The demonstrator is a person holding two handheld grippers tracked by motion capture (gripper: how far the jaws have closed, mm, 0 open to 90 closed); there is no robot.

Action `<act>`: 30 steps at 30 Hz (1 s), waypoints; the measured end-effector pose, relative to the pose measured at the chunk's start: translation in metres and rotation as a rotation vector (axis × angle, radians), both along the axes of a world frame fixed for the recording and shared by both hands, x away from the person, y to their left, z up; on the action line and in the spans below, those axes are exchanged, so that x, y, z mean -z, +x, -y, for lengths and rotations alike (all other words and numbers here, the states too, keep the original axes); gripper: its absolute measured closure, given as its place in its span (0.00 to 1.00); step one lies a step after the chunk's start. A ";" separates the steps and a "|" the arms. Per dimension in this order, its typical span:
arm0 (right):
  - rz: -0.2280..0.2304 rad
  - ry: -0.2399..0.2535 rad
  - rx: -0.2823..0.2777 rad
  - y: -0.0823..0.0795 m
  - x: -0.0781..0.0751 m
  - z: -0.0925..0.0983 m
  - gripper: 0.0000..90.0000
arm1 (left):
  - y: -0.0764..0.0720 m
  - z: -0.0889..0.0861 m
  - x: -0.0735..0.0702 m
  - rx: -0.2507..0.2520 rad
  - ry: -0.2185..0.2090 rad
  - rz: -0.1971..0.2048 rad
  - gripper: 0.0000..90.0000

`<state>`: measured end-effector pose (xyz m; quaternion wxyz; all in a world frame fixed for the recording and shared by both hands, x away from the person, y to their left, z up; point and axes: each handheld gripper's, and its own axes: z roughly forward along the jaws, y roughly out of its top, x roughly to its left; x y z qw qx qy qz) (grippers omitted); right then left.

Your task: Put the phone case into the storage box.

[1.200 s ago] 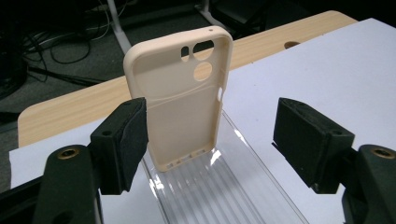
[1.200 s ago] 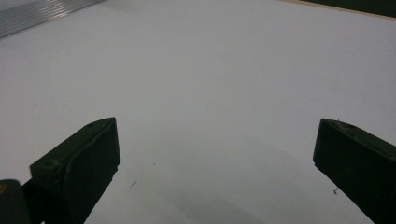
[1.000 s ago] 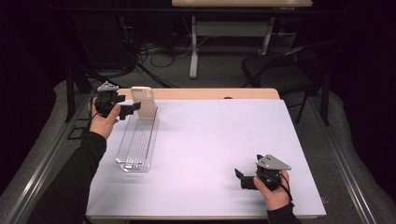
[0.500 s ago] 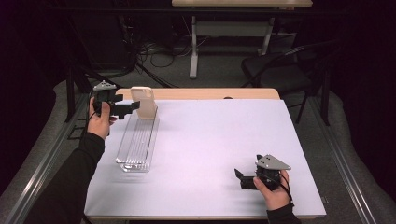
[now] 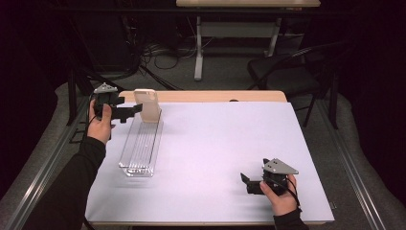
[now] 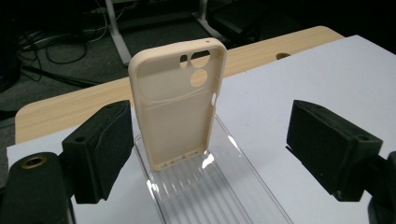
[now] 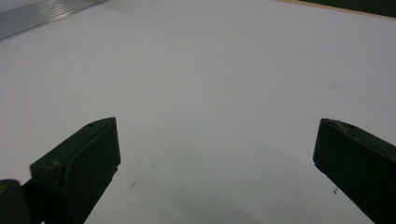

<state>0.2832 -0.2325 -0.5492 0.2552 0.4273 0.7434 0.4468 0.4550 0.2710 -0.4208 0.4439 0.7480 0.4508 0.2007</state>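
A beige phone case [image 5: 147,105] [image 6: 177,102] stands upright at the far end of a clear ribbed tray [image 5: 141,148] [image 6: 210,196], its hollow side with the camera holes facing my left gripper. My left gripper [image 5: 130,111] [image 6: 215,130] is held just left of the case, pointing at it. Its jaws have just been opening and now stand wide, one on each side of the case without touching it. My right gripper [image 5: 246,182] [image 7: 217,154] rests low over the white sheet near the front right, open, with only bare sheet between its jaws.
A white sheet [image 5: 230,143] covers the wooden table [image 5: 215,96], whose far edge shows as a bare strip. A metal rail [image 5: 48,158] runs along the left side. A dark chair [image 5: 282,72] and a desk frame stand beyond the table.
My left gripper has let go of the phone case and drawn back slightly to the left; the case stays upright in the tray. My right gripper has not moved.
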 end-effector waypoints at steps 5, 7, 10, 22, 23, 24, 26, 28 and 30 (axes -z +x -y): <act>-0.002 0.003 -0.002 0.000 0.000 0.000 0.00 | -0.002 0.000 -0.001 0.002 0.007 -0.004 0.17; -0.002 0.004 -0.003 0.000 0.000 0.001 0.00 | -0.003 0.000 -0.002 0.004 0.005 -0.005 0.17; -0.001 0.004 -0.008 0.000 0.000 0.000 0.00 | -0.005 0.000 -0.002 0.010 0.017 -0.010 0.17; -0.005 0.002 -0.027 0.001 0.000 -0.003 0.00 | -0.023 0.005 -0.011 0.034 0.036 -0.010 0.17; -0.006 -0.001 -0.031 0.001 0.000 -0.003 0.00 | -0.027 0.006 -0.012 0.046 0.029 -0.014 0.17; -0.007 0.001 -0.033 0.001 0.000 -0.003 0.00 | -0.027 0.006 -0.012 0.046 0.029 -0.014 0.17; -0.005 0.003 -0.035 0.002 0.000 -0.003 0.00 | -0.034 0.008 -0.012 0.058 0.016 -0.014 0.17; -0.006 0.004 -0.034 0.002 0.000 -0.002 0.00 | -0.038 0.010 -0.012 0.066 0.005 -0.014 0.17; -0.001 0.006 -0.035 0.002 0.000 -0.002 0.00 | -0.042 0.012 -0.011 0.072 0.009 -0.015 0.17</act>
